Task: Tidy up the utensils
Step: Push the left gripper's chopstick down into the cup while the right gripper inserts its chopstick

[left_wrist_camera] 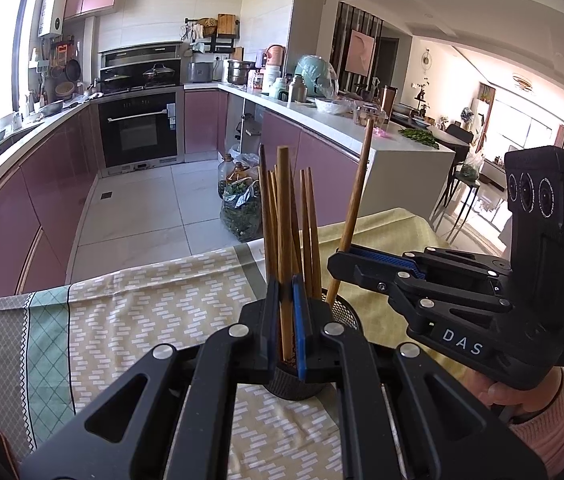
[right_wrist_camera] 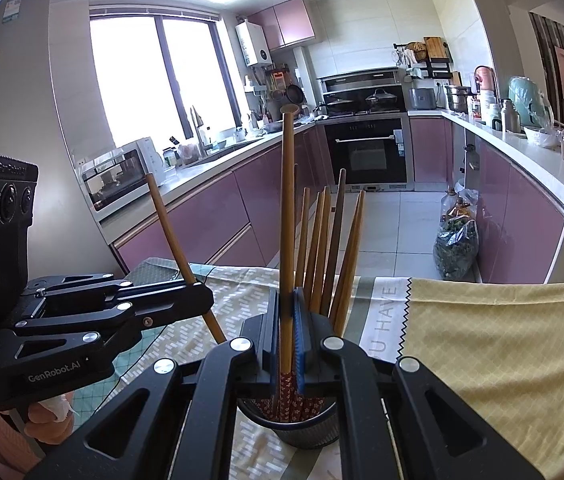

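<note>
A black mesh holder [right_wrist_camera: 306, 428] stands on the patterned cloth [right_wrist_camera: 482, 340] with several wooden chopsticks [right_wrist_camera: 322, 248] upright in it. In the right wrist view, my right gripper [right_wrist_camera: 287, 300] is shut on one chopstick [right_wrist_camera: 288, 200], whose lower end is inside the holder. In the left wrist view, my left gripper [left_wrist_camera: 286, 292] is shut on another chopstick [left_wrist_camera: 284, 208] just above the holder [left_wrist_camera: 346, 316]. Each gripper shows in the other's view: the right gripper [left_wrist_camera: 338, 260] pinches its slanted chopstick [left_wrist_camera: 358, 192], and the left gripper [right_wrist_camera: 202, 292] its leaning chopstick [right_wrist_camera: 170, 224].
The cloth [left_wrist_camera: 142, 312] covers a table whose far edge drops to a tiled floor. A bag of greens [left_wrist_camera: 242, 212] and bottles sit on the floor by the purple cabinets. A hand in a pink sleeve [left_wrist_camera: 522, 396] holds the right gripper.
</note>
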### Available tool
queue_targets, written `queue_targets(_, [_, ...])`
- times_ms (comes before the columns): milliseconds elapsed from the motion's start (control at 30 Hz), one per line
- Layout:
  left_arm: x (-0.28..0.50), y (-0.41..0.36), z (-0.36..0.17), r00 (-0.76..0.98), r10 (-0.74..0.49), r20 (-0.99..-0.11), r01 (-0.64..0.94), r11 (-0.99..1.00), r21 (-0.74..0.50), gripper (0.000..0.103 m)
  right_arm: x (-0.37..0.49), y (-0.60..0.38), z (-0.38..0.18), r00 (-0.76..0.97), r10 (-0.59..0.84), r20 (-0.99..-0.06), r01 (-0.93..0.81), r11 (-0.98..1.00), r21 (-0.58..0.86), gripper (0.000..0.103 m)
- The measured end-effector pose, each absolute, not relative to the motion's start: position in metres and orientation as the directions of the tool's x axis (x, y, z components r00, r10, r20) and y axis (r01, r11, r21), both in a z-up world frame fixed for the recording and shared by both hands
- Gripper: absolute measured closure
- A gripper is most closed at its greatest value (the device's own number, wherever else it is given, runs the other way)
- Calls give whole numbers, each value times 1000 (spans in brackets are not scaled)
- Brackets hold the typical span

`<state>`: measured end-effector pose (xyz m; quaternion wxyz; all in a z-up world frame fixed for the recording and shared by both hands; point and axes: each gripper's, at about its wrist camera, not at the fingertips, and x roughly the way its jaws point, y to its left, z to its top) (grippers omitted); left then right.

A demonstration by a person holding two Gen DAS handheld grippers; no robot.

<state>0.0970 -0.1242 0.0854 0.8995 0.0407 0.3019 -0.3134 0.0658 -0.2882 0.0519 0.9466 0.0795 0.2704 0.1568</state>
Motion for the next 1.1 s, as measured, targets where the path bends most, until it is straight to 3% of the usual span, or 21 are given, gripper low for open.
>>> queue_targets(1100, [134, -139, 59, 621, -501, -603, 570, 816, -90, 95, 79, -286, 35, 773, 346, -532, -243, 936, 255, 97])
